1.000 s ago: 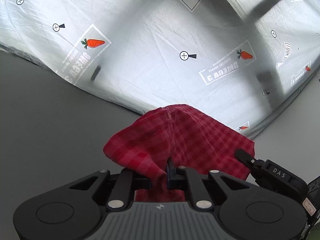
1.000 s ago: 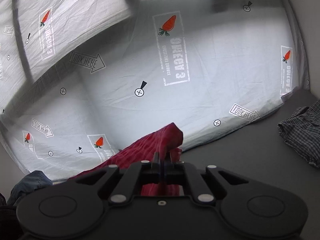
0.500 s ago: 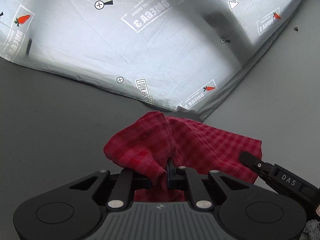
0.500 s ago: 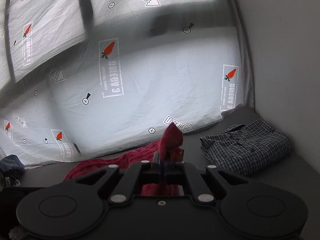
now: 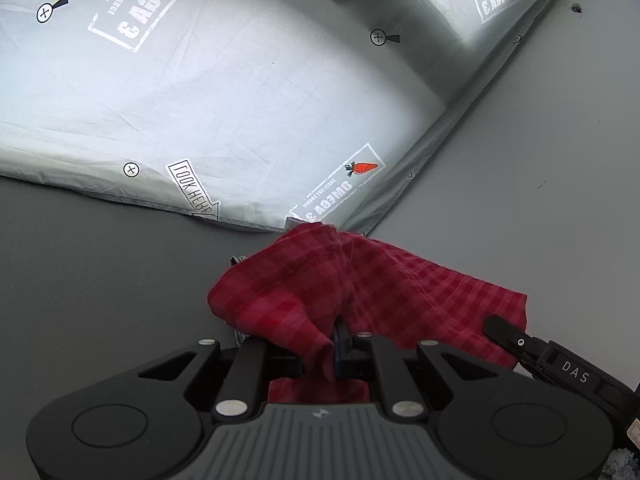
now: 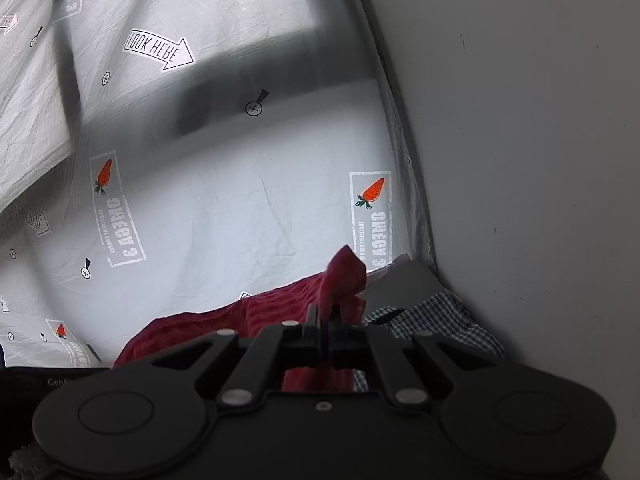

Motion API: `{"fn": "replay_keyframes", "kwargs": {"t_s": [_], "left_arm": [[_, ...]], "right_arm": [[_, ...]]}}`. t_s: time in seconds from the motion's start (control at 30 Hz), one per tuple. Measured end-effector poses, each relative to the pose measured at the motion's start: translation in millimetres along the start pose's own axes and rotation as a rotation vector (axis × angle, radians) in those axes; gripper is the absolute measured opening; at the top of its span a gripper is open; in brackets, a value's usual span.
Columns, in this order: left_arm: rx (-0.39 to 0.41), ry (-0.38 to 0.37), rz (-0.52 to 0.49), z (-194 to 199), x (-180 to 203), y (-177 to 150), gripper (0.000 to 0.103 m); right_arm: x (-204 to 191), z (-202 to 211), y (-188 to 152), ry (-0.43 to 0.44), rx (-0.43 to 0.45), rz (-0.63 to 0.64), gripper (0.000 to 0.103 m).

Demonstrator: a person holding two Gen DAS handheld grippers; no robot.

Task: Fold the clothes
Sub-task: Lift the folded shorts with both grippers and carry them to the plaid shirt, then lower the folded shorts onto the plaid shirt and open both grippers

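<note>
Left wrist view, far left: grey tabletop (image 5: 88, 280), with the white crinkled printed sheet with carrot logos and "LOOK HERE" arrows (image 5: 240, 100) spread behind it. Centre: left black two-finger gripper (image 5: 334, 344) clamped tight on a bunched fold of the red-and-pink checked cloth garment (image 5: 360, 280); fabric pinched between the pads and hanging through below them. Garment lifted, draping off to the right, top edge overlapping the sheet's near corner. Right of that: tip of the right black two-finger gripper (image 5: 500, 326) touching the garment's far edge, "DAS" printed on its finger. Far right: pale grey surface (image 5: 540, 160), a few dark specks on it.

Right wrist view, left: same printed sheet (image 6: 220, 200), a dark shadow band across it. Lower left: red garment (image 6: 224, 324) sagging in a swag towards the bottom-left corner. Centre: right gripper (image 6: 322, 316) closed narrow on a corner of the garment, a pointed flap standing up above the pads. Just right of the gripper: folded dark-and-white checked shirt (image 6: 440, 320) lying flat, partly hidden behind the gripper body. Far right: pale grey surface (image 6: 520, 160).
</note>
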State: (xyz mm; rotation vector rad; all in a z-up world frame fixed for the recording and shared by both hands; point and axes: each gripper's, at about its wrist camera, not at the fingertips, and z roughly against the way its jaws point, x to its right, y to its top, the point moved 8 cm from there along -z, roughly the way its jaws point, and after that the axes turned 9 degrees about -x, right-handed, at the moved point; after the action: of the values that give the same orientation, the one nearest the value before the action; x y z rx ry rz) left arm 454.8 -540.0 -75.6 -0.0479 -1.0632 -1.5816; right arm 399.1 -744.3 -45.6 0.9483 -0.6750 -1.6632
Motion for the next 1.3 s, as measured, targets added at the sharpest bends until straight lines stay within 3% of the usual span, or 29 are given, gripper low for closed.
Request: {"fn": "replay_keyframes", "kwargs": {"t_s": [0.27,0.6,0.73,0.87,0.93,1.03,1.1,1.13,1.2,1.23,1.3], "left_arm": [[-0.042,-0.002,-0.071,-107,22,54,0.014],[-0.174,0.115,-0.056,-225,-25,59,0.016],[-0.187,0.081,-0.016,-237,-38,59,0.016],[-0.135,0.029,-0.03,-220,-19,72,0.016],[-0.142,0.055,-0.037,-219,-14,71,0.027],[-0.174,0.175,-0.064,-239,-30,61,0.05],[-0.245,0.263,-0.001,-250,-54,54,0.05],[-0.258,0.283,0.034,-249,-63,53,0.051],[-0.199,0.308,0.073,-233,-73,57,0.057],[-0.16,0.319,0.063,-223,-75,59,0.059],[-0.111,0.329,0.017,-207,-67,59,0.059]], "right_arm": [[68,-70,32,-0.083,0.009,-0.082,0.003],[127,-168,-34,-0.197,-0.149,-0.138,0.004],[125,-167,-30,-0.222,-0.1,-0.107,0.003],[121,-148,-3,-0.256,-0.023,-0.074,0.004],[131,-154,-7,-0.285,-0.066,-0.112,0.005],[148,-172,-28,-0.369,-0.191,-0.128,0.011],[156,-176,-46,-0.444,-0.261,-0.099,0.022],[156,-171,-50,-0.462,-0.267,-0.087,0.026],[148,-156,-51,-0.476,-0.224,-0.024,0.055],[143,-151,-51,-0.489,-0.207,0.019,0.059],[133,-141,-53,-0.544,-0.166,0.117,0.059]]}}
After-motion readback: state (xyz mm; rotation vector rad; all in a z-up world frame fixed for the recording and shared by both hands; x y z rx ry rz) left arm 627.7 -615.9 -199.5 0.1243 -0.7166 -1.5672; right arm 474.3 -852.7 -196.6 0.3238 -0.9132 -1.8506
